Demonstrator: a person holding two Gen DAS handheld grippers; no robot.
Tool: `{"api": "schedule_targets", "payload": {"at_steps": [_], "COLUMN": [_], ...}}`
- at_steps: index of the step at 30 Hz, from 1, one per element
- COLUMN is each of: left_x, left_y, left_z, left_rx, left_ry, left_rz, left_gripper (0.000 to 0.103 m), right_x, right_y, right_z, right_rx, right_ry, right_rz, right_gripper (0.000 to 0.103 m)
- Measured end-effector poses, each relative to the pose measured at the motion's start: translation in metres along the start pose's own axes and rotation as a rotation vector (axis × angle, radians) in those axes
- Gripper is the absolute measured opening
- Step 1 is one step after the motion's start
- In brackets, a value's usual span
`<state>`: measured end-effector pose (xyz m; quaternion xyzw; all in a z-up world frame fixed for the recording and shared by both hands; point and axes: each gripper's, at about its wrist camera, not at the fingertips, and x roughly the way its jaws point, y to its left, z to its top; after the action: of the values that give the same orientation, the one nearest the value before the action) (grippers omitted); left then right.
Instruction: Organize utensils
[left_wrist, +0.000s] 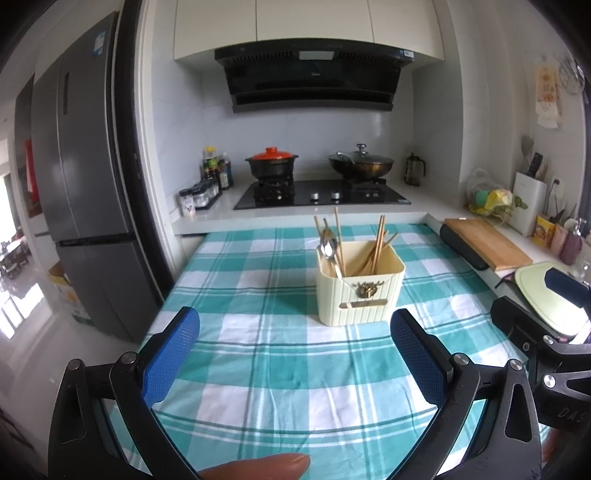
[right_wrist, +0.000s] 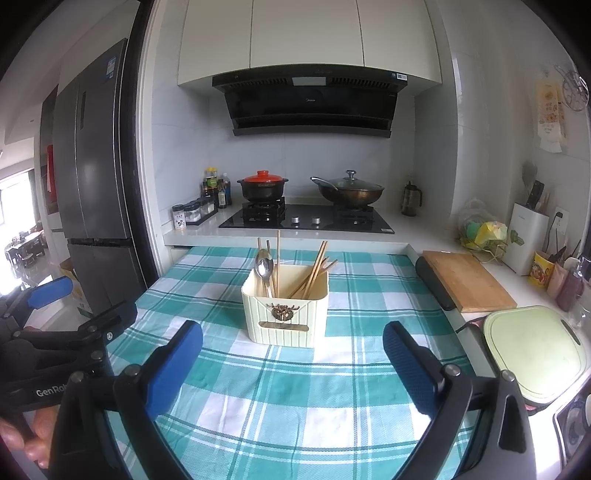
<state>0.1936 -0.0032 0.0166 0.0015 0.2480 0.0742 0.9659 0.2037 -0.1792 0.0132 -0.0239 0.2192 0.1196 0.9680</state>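
Two claws hovering, jaws spread wide, both empty.
Left claw (left_wrist: 295, 347) and right claw (right_wrist: 293, 350) facing holder (right_wrist: 285, 314) just ahead, already containing chopsticks (right_wrist: 314, 269) and spoons (right_wrist: 264, 266); organizing seemingly finishing, next calling for withdrawal.

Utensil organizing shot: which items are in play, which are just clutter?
In play:
- cream utensil box
- chopsticks standing in it
- spoons standing in it
- left hand-held gripper, open
- right hand-held gripper, open

Clutter:
- red-lidded pot
- lidded wok
- wooden cutting board
- spice jars
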Motion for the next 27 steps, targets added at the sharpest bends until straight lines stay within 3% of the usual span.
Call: {"api": "schedule_targets", "payload": {"at_steps": [27], "left_x": [0.0066], "left_y": [-0.0023], "left_z": [-0.0041], "left_rx": [-0.017], "left_ry": [0.006], "left_rz": [-0.02], "left_gripper": [0.103], "right_x": [0.006], "right_y": [-0.0031], "right_z": [-0.0044], "right_rx": [-0.011], "right_ry": [0.021], "right_rz": [0.01], "right_gripper": [0.102]}}
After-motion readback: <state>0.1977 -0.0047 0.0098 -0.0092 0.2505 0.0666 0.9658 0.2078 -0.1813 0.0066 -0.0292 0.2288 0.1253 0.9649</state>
